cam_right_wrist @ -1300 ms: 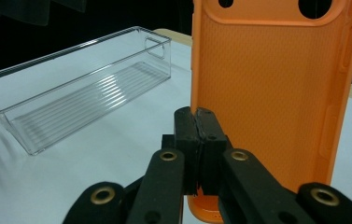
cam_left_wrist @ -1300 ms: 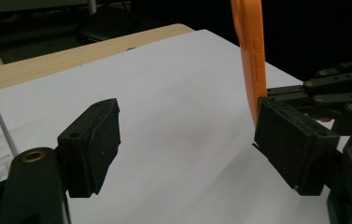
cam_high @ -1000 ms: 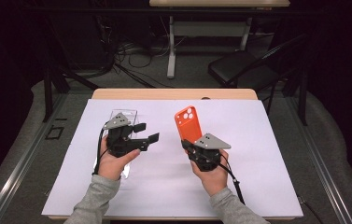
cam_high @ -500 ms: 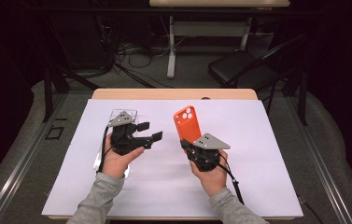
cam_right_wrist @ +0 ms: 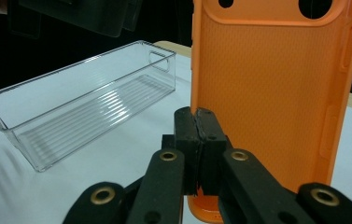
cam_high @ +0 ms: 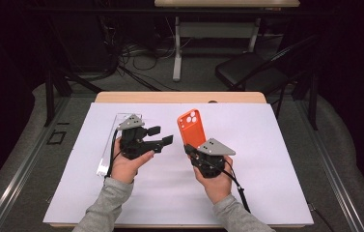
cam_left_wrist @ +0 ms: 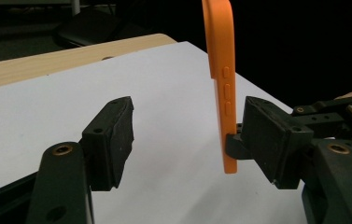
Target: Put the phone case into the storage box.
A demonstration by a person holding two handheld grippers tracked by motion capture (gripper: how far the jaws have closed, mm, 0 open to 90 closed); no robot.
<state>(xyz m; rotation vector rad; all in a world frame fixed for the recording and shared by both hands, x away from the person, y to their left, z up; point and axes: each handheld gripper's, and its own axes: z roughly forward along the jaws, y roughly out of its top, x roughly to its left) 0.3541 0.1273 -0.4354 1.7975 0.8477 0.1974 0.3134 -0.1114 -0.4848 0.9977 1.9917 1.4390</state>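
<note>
Orange phone case (cam_high: pixel 192 127) pinched upright in right gripper (cam_high: pixel 195 150) (left gripper (cam_high: pixel 161 136) half-wide, just closing, empty).

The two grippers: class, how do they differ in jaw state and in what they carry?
The right gripper is shut on the orange phone case, holding it upright; the left gripper is open and carries nothing. The left gripper's jaws have just been closing slightly. Both are black, hand-held, above the white sheet.

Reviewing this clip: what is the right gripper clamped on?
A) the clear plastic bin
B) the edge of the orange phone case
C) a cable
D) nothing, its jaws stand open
B: the right gripper has its pads shut on the lower edge of the upright orange phone case.
</note>
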